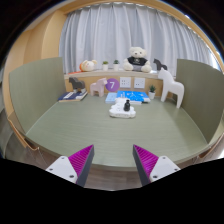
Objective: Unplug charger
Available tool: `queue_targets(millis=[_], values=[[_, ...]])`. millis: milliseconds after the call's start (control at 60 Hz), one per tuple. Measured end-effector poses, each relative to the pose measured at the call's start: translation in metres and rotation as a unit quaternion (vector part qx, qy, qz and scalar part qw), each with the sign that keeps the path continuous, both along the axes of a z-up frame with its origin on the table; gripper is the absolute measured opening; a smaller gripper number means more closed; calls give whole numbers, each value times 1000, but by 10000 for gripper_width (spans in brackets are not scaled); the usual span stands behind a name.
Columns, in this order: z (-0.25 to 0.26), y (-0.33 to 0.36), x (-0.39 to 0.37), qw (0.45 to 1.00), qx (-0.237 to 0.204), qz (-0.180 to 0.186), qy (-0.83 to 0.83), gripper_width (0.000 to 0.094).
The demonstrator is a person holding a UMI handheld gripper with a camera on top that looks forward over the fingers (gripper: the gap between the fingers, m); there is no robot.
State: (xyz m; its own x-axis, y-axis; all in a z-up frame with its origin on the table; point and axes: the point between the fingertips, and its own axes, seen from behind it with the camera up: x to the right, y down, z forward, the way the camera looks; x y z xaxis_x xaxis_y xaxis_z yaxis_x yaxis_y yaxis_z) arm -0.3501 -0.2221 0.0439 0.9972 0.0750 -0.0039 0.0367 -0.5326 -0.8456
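A white power strip with a charger plugged into it (122, 109) lies on the green table mat (110, 130), far ahead of my fingers, near the table's back. My gripper (112, 163) is open and empty, its two magenta pads (78, 160) spread wide over the table's near wooden edge. Nothing stands between the fingers. The charger's details are too small to tell.
At the back, a low shelf (115, 80) bears a white teddy bear (137, 58), small boxes and trinkets. A white toy horse (172, 88) stands at the right. Books (72, 96) lie at the back left. Green padded seats flank the table; curtains hang behind.
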Motion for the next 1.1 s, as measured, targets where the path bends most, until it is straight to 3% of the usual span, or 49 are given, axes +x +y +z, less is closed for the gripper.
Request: queue_targets(millis=[350,533,583,600,667,817,950,1050,1067,1100], values=[[-19,207,62,999,29,-19,-10,724],[-34,277,60,999,35,-7,0,555],[-45,286,56,1000,28,2,3,473],[-47,286,52,1000,22,10,8,488],[-42,293,48,999,36,18,29,214],[-43,295,51,999,39,19,8,56],[-45,296,50,1000,22,3,19,43],[-36,291,52,998,-38,6,46,33],[-13,296,54,998,-18,-3,66,34],[52,311,70,994,64,-28,88,34]])
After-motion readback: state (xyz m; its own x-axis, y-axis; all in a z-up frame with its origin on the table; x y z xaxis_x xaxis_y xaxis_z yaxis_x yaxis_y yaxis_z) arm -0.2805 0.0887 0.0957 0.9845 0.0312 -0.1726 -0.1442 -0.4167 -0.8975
